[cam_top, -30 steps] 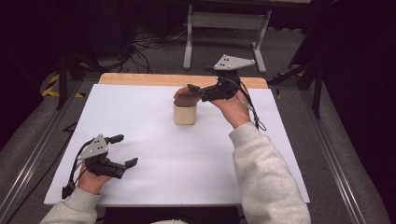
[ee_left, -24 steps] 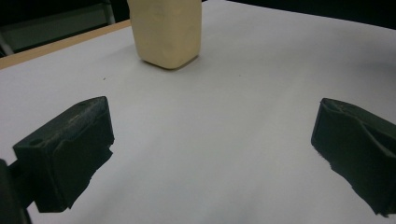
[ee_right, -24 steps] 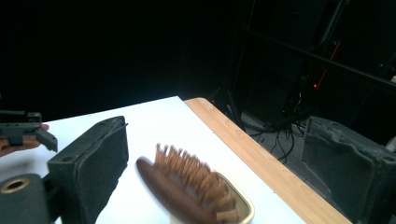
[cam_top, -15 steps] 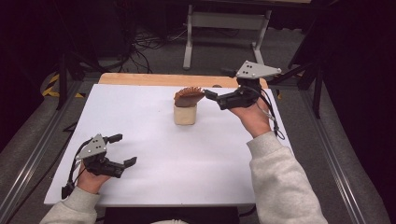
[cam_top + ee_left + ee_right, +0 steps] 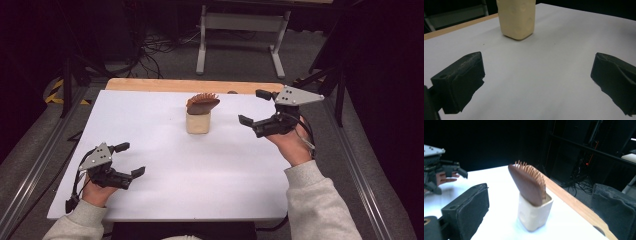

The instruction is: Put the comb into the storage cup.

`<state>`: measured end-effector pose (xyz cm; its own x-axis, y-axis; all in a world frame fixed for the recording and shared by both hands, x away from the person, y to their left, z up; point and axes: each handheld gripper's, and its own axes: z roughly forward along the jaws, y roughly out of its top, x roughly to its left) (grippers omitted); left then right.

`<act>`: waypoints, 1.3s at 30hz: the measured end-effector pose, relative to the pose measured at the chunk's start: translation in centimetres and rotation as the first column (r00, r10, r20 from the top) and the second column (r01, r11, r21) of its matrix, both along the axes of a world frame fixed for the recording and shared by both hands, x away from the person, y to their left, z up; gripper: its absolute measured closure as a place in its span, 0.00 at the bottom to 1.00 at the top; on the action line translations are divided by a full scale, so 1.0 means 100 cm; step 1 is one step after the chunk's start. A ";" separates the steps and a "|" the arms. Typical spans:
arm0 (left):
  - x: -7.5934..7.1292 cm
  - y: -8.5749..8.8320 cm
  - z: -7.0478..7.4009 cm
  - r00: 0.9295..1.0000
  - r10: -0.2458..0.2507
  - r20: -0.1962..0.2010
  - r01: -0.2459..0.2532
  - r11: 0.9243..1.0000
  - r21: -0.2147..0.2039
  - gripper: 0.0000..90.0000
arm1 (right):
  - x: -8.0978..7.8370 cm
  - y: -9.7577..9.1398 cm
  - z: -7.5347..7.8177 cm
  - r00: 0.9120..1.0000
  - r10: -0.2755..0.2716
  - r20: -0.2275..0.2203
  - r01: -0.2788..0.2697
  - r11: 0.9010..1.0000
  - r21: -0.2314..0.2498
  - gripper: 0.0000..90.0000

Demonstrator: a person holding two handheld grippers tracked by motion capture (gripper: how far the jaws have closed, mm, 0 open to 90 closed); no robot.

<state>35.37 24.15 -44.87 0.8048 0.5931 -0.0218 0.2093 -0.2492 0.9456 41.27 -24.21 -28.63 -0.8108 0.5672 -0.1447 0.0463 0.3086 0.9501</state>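
Observation:
A cream square holder [image 5: 198, 123] stands on the white table top [image 5: 200, 165] toward the far side. A brown wooden hairbrush [image 5: 202, 103] stands in it, head up and leaning, bristles facing away from me. The right gripper view shows the hairbrush [image 5: 527, 183] tilted in the holder [image 5: 534, 216]. My right gripper [image 5: 254, 109] hovers open to the right of the holder, apart from it, nothing between its jaws. My left gripper [image 5: 130, 159] rests open near the front left of the table; its own view shows the holder [image 5: 517, 18] ahead.
A wooden table edge [image 5: 165, 85] runs along the far side of the white top. Beyond it stand a grey metal frame [image 5: 240, 30] and cables on the floor. Metal rails flank the table at left and right.
My right gripper has let go of the hairbrush, left it standing in the holder, and drawn back to the right and toward me. The left gripper has stayed put.

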 end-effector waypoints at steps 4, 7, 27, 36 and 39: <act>0.000 0.000 0.000 1.000 0.002 0.002 -0.002 1.000 -0.004 0.00 | -0.008 -0.006 -0.011 1.000 -0.003 -0.014 0.003 1.000 -0.010 0.03; 0.000 0.001 0.000 1.000 0.006 0.003 -0.006 1.000 -0.013 0.00 | -0.012 -0.010 -0.019 1.000 -0.003 -0.025 0.002 1.000 -0.017 0.03; -0.003 0.003 0.002 1.000 0.017 0.023 -0.016 1.000 -0.021 0.00 | -0.039 -0.025 -0.079 0.997 -0.004 -0.073 0.000 0.999 -0.053 0.03; -0.005 0.005 -0.001 0.999 0.018 0.041 -0.015 0.998 -0.059 0.00 | -0.046 -0.030 -0.111 0.996 -0.002 -0.090 -0.002 0.999 -0.044 0.03; -0.005 0.005 -0.003 0.999 0.022 0.037 -0.020 0.999 -0.047 0.00 | -0.049 -0.031 -0.121 0.996 -0.004 -0.092 0.000 0.999 -0.040 0.02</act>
